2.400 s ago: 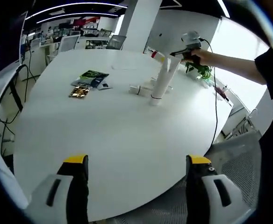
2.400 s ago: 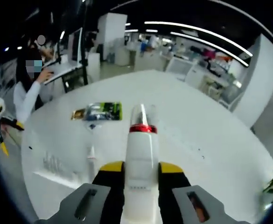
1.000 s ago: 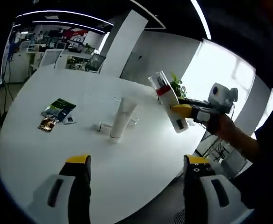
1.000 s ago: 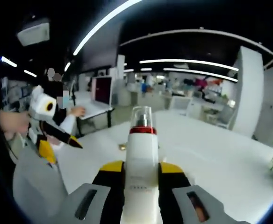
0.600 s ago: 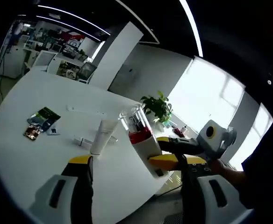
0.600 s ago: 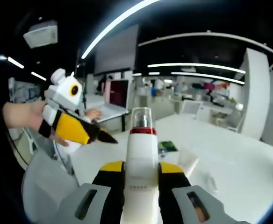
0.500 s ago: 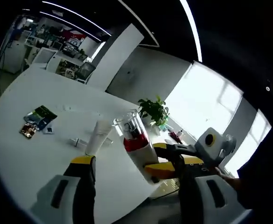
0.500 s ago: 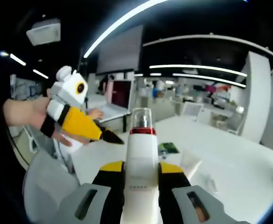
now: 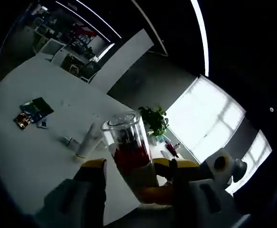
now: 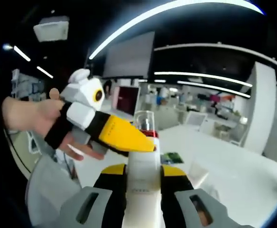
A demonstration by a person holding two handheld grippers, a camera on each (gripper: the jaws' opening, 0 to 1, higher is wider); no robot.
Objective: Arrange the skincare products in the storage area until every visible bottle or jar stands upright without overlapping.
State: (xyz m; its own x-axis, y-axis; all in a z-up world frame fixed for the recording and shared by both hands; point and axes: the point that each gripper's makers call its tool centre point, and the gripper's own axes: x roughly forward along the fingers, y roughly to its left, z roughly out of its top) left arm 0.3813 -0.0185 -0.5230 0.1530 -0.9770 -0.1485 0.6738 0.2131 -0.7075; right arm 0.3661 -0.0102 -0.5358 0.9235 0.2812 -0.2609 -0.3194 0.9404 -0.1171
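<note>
Between the jaws of the right gripper [image 10: 142, 186], clamped on its white body, sits the bottle [image 10: 142, 164], clear cap at 12 o'clock. Left gripper [image 9: 137, 167] is spread apart around it at the red collar; looks rigid but slick, so I'd grab the white body, not the cap.

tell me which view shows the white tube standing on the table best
The left gripper view: the white tube stands whole on the table, beside the held bottle. In the right gripper view it's a pale shape beyond that bottle.

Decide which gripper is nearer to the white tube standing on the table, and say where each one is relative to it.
Neither is clearly nearer. The right gripper is raised off the table, shut on the bottle. The left gripper brackets that bottle's cap. The white tube stands apart, beyond both.
</note>
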